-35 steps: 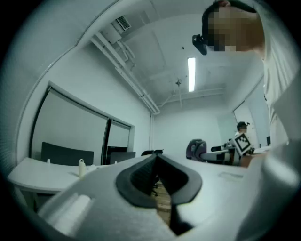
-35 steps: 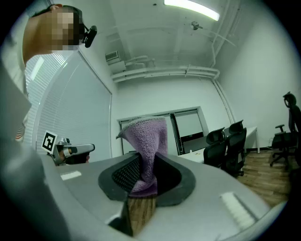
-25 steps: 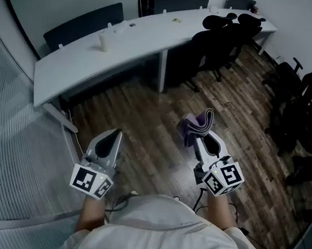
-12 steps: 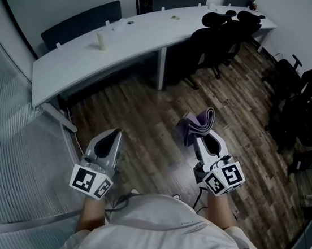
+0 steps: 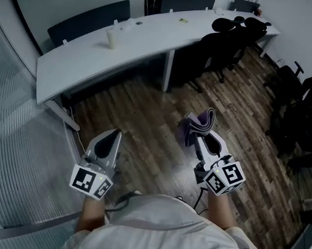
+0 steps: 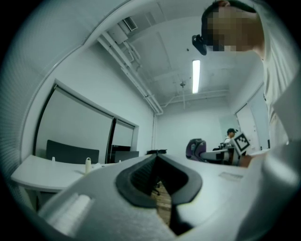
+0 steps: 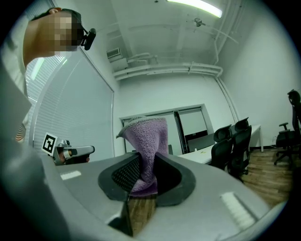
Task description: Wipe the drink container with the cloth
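Note:
A pale drink container (image 5: 111, 37) stands upright on the long white curved desk (image 5: 150, 40) at the far side of the room; it shows small in the left gripper view as the container (image 6: 87, 164). My right gripper (image 5: 199, 133) is shut on a purple cloth (image 5: 197, 124), whose folds stick up between the jaws, as the cloth (image 7: 146, 146) in the right gripper view. My left gripper (image 5: 112, 135) is shut with nothing in it. Both grippers hang over the wooden floor, well short of the desk.
Black office chairs (image 5: 227, 36) line the desk's right half, and more chairs (image 5: 304, 103) stand along the right wall. A dark chair (image 5: 90, 21) sits behind the desk. A ribbed glass partition (image 5: 10, 147) runs down the left. Wooden floor (image 5: 151, 115) lies between me and the desk.
The view has shifted slightly, so the desk and container sit a bit lower and further right in the picture. Both grippers keep their places and their hold.

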Demonstrator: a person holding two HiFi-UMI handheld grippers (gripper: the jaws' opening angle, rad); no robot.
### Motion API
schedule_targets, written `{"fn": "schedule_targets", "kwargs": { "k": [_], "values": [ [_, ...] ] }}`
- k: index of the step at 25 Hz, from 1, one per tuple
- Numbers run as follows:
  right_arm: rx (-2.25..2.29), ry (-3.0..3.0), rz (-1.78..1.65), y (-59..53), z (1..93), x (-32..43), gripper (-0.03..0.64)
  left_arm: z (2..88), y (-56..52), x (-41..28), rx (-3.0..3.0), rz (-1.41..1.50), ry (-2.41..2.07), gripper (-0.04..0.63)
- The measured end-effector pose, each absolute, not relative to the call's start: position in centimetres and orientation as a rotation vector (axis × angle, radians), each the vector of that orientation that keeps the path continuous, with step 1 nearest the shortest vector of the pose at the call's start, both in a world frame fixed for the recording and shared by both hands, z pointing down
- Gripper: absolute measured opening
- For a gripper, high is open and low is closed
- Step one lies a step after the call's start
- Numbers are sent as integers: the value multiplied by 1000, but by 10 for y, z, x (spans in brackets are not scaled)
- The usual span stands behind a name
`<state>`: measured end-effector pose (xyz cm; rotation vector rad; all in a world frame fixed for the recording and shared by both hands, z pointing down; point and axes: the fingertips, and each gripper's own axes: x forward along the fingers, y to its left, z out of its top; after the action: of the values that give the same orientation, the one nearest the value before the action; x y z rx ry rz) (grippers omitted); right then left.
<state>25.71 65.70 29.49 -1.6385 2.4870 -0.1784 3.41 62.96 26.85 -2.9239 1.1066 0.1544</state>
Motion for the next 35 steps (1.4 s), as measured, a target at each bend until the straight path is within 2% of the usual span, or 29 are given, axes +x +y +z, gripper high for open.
{"fn": "schedule_targets", "kwargs": {
  "k": [10, 20, 26, 35],
  "values": [
    [-1639, 2539, -208, 623, 308, 157, 85, 279, 601, -68, -2955, 235, 1160, 3],
    [-1547, 2591, -229, 541, 319, 139, 86, 297, 541, -85, -2927, 209, 1264, 3],
    [-1462, 2626, -249, 472, 317, 158, 85, 288, 483, -59, -2884, 185, 1319, 3],
    [-1387, 2604, -303, 381, 324, 231, 86, 283, 409, 14, -2844, 87, 1357, 3]
  ]
}}
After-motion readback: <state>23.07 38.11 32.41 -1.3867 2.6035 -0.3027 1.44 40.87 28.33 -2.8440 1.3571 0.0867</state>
